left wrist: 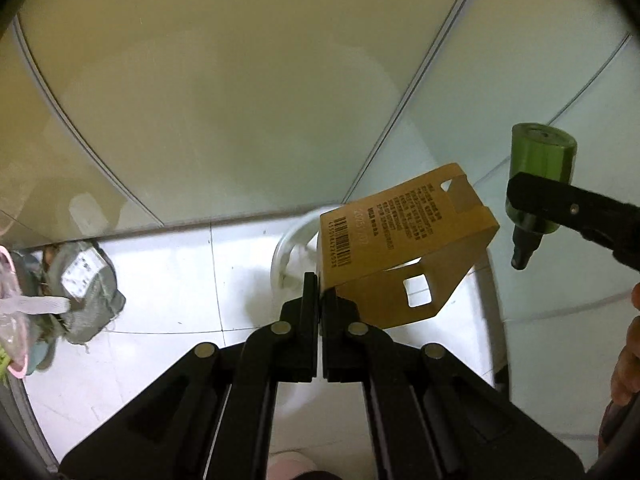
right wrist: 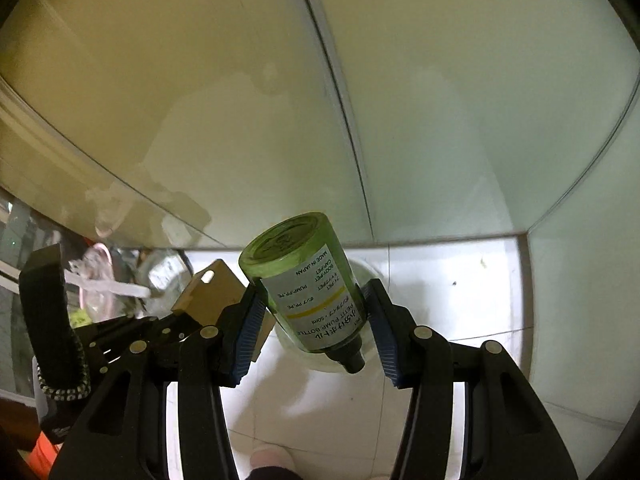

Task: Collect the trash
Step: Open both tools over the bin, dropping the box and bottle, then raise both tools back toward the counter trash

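Observation:
My left gripper (left wrist: 320,300) is shut on the corner of a brown folded cardboard sleeve (left wrist: 400,240) with a barcode and cut-out holes. It hangs above a white round bin (left wrist: 286,244) on the floor. My right gripper (right wrist: 312,312) is shut on a small green pump bottle (right wrist: 304,280), held neck-down over the same bin (right wrist: 372,276). The bottle (left wrist: 540,172) and the right gripper also show at the right of the left wrist view. The cardboard (right wrist: 212,288) and the left gripper show at the left of the right wrist view.
White floor tiles (left wrist: 160,288) meet frosted glass wall panels (left wrist: 220,100). A grey cloth bundle (left wrist: 88,288) and pink plastic items (left wrist: 12,320) lie at the left by the wall. A wall corner (right wrist: 524,236) is at the right. A slippered foot (right wrist: 268,456) is below.

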